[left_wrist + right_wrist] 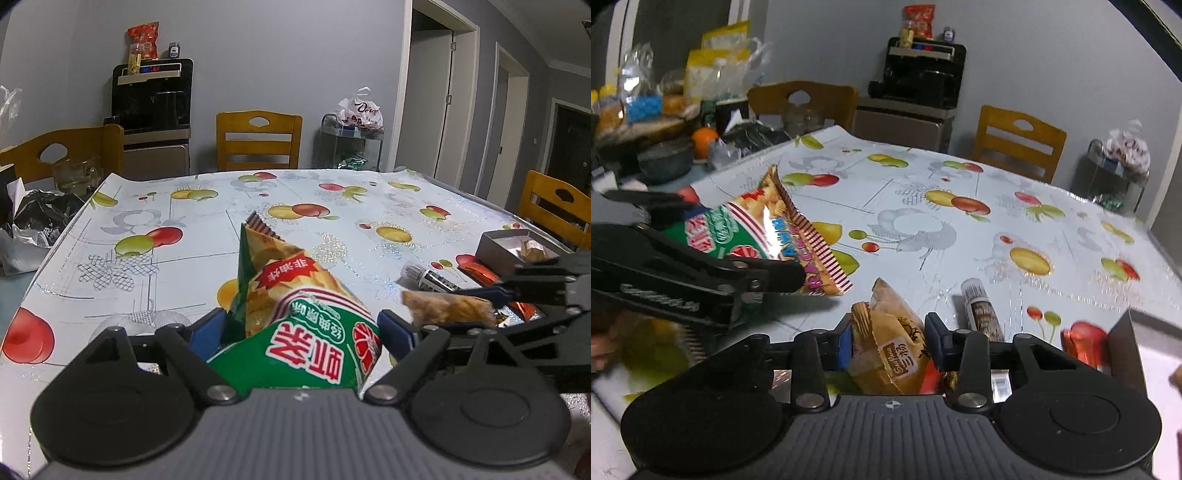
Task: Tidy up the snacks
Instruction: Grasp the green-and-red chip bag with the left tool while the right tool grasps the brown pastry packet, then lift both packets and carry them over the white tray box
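My left gripper [301, 328] is shut on a green and yellow chip bag [295, 299] and holds it above the fruit-print tablecloth [184, 236]. The bag and left gripper also show in the right wrist view [768, 232] at the left. My right gripper [888, 339] is shut on a small tan snack packet [890, 343]. That packet also shows in the left wrist view [447, 306], held at the right. A grey open box [513, 247] with a small wrapped snack inside sits at the table's right edge.
A dark tube-shaped snack [982, 310] and red-orange packets [1086, 339] lie on the table near the box. Wooden chairs [258, 140] stand around the table. A black water dispenser [155, 107] stands by the wall. Bags and bowls [665, 122] crowd the left end.
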A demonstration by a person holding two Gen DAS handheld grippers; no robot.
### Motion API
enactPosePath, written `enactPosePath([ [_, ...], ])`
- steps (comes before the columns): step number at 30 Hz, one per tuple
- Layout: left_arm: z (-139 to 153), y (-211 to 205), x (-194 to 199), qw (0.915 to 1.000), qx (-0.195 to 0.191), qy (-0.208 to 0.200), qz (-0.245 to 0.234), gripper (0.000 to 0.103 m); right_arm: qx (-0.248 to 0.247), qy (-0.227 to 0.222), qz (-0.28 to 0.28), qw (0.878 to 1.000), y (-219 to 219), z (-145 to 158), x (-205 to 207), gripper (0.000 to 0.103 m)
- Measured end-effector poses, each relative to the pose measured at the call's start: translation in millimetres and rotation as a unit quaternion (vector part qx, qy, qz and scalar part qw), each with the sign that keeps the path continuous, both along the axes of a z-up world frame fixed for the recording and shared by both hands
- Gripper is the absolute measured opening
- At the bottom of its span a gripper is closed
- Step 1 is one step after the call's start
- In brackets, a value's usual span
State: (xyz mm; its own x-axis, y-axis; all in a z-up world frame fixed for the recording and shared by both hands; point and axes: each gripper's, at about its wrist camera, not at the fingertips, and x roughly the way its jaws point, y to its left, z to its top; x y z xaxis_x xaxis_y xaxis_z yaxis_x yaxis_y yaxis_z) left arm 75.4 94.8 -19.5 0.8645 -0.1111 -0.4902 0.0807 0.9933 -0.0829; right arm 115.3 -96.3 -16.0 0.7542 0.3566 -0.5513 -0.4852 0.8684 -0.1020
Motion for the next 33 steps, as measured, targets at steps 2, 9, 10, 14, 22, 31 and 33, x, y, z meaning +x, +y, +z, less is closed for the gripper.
enactPosePath([
  [2,0.5,-0.1,-1.1,1.0,0.001,-0.003,0.003,0.08,0.013,0.006,0.001,1.0,-7.6,2.6,-8.0,0.04],
  [9,-0.2,-4.4,-2.0,0.9999,0.011,-0.004,0.009,0.072,0.036,-0.002,0.018,0.999,-33.2,12.3,-46.3,0.04],
  [10,-0.2,-5.9,-2.1,0.9998,0.014,-0.004,0.011,0.072,0.038,0.0,0.018,0.999,-36.4,12.5,-49.3,0.04],
  [14,-0.2,-10.6,-3.1,0.9998,0.016,-0.003,0.013,0.07,0.045,-0.004,0.016,0.999,-47.9,15.9,-58.5,0.04],
  [22,7.2,-24.9,-11.9,0.9991,0.022,0.016,0.031,0.066,0.072,-0.011,0.021,0.997,-63.5,27.7,-62.5,0.039],
  [31,23.6,-48.0,-19.9,0.9988,0.044,0.016,0.018,0.063,0.077,-0.029,0.039,0.996,-76.5,33.5,-67.4,0.039],
  [33,30.2,-53.8,-20.9,0.9987,0.048,0.009,0.015,0.063,0.081,-0.036,0.038,0.995,-81.8,36.8,-68.8,0.038],
])
